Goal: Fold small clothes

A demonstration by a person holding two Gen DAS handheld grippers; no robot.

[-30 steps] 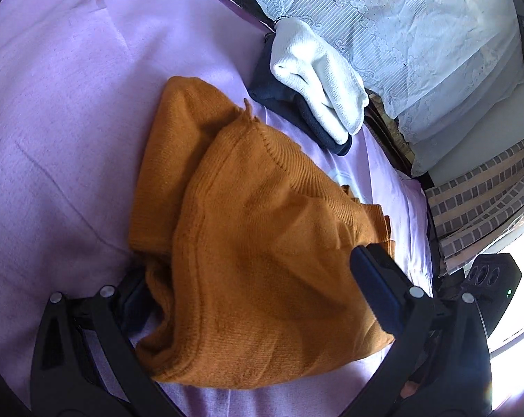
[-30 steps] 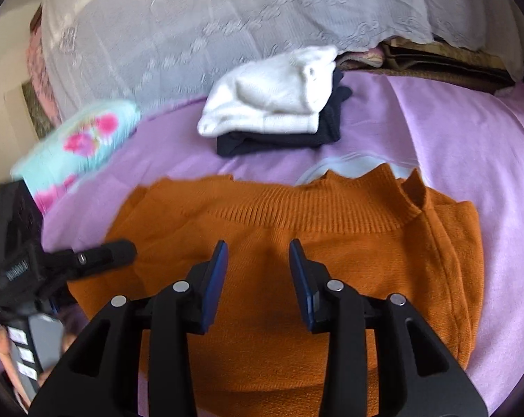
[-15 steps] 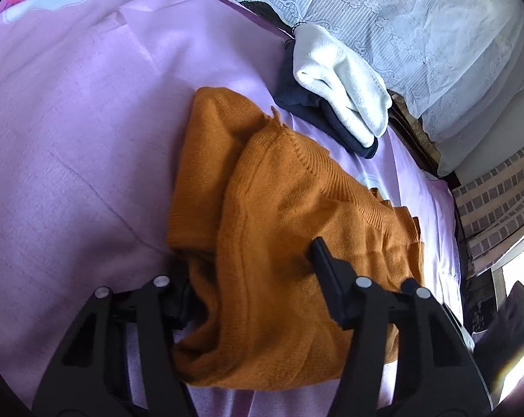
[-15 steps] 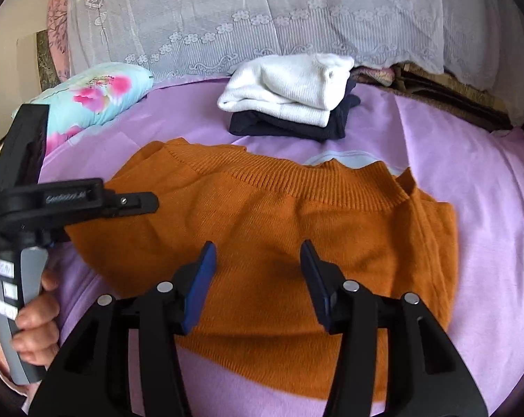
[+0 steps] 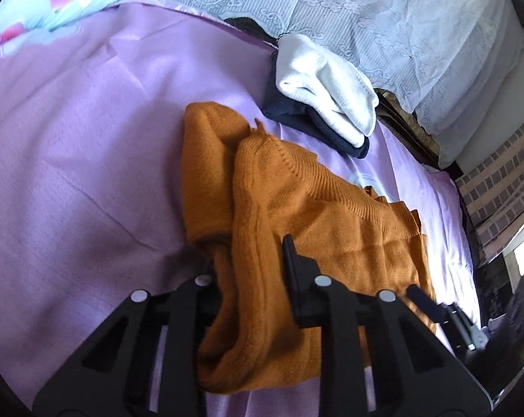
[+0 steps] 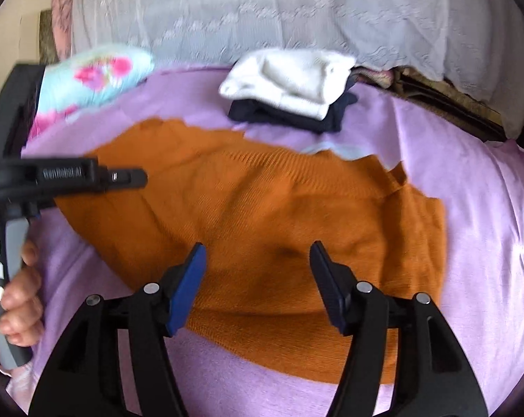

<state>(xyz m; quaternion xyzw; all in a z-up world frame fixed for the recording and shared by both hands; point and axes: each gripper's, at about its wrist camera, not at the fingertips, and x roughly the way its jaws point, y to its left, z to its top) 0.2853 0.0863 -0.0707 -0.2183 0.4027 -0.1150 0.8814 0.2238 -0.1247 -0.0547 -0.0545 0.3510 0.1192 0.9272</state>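
Narrowed since a second ago, left gripper [image 5: 253,260] pinching left edge of orange knitted sweater [image 6: 262,229] on lilac bedsheet [image 6: 487,229]; right gripper [image 6: 258,253] spread above, near hem.

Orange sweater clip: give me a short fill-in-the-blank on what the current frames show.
1. The left gripper is shut on a fold of the ____ sweater.
2. The right gripper hovers over the sweater with its jaws ____.
3. On top of the folded navy garment lies a folded ____ one.
4. The clothes lie on a ____ sheet.

Missing words: orange; open; white; purple
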